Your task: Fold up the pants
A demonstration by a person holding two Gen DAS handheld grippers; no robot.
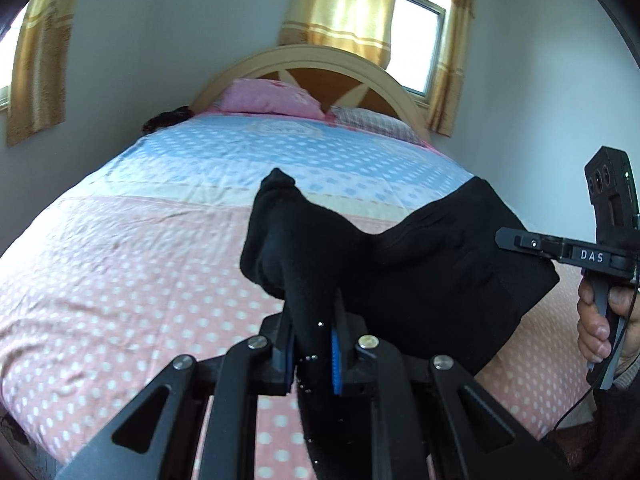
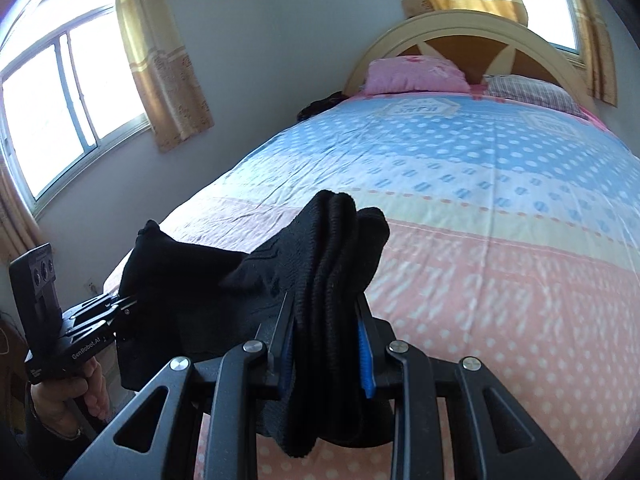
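Pants (image 1: pixel 420 272), black, hang raised above the bed (image 1: pixel 120 260), stretched between both grippers. Left gripper (image 1: pixel 312 344) has its jaws pinched nearly together on one thin edge; right gripper (image 2: pixel 326 344) clamps narrowly on a thicker bunched fold.

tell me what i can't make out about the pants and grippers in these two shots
- Pants: the lower part hangs below both views, hidden by the gripper frames, so their full shape is unclear.
- Left gripper: its pads are buried in cloth.
- Right gripper: a thick bunch covers its fingertips.
- Dark heap beside the pink pillow: too small to identify.
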